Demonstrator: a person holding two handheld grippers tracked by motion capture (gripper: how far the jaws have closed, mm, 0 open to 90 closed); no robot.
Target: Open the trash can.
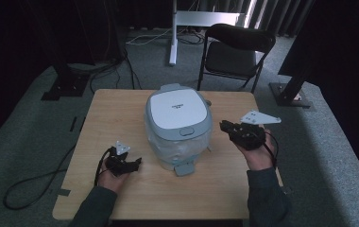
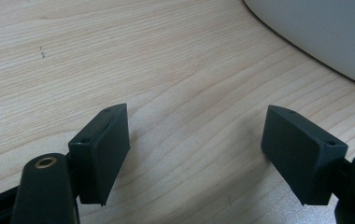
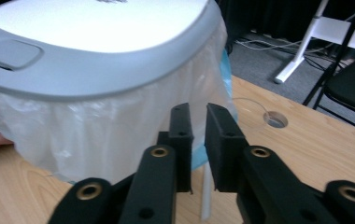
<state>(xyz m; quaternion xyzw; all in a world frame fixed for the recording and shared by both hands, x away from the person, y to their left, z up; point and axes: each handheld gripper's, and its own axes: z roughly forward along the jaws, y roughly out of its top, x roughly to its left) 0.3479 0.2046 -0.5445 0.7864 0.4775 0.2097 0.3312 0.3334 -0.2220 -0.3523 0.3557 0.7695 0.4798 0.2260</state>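
Wooden table: bin lid closed, bag fitted. Your left gripper stands apart; right gripper nearly together, empty. Nothing started.

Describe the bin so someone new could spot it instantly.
Start at the wooden table: the bin stands at its middle, between the left gripper and the right gripper. It has a flat white lid in a grey rim, a clear plastic liner bunched out under that rim, and a grey pedal at its foot. Nothing else on the table is pale and rounded.
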